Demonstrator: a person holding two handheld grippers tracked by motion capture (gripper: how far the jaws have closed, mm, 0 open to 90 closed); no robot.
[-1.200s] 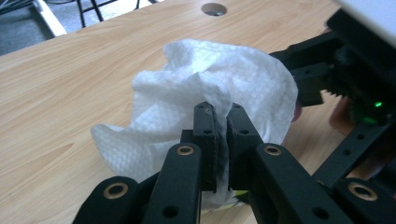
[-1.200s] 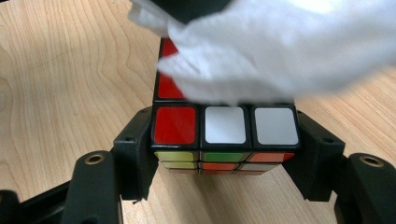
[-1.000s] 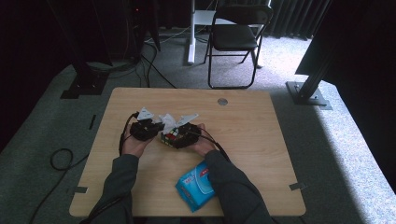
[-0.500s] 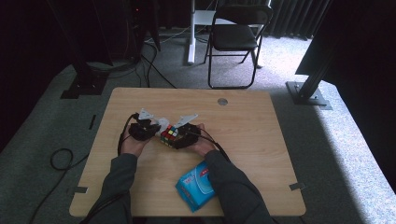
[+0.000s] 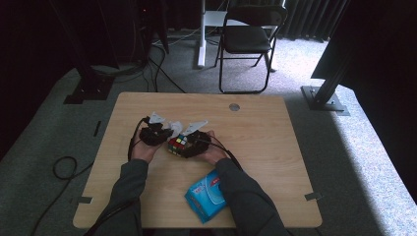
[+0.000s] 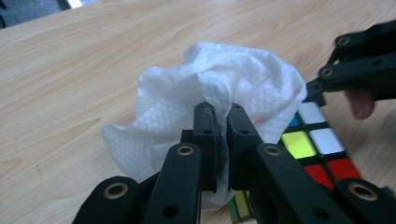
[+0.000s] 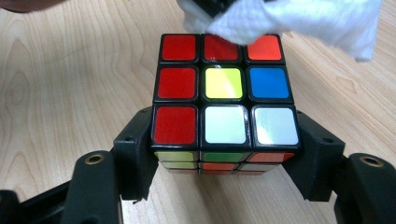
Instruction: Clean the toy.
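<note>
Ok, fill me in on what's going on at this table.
A person at the wooden table works with a gripper in each hand. The right gripper is clamped on a colour puzzle cube, holding it by two opposite sides. The left gripper is shut on a crumpled white wipe and presses it on the cube's top face at the far edge, apparently wiping it. A blue wipe packet lies near the person's right forearm.

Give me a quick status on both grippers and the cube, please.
Left gripper shut on white wipe, wipe at cube's top edge. Right gripper clamps puzzle cube by its sides. Blue packet near table's front edge, not in the way.
</note>
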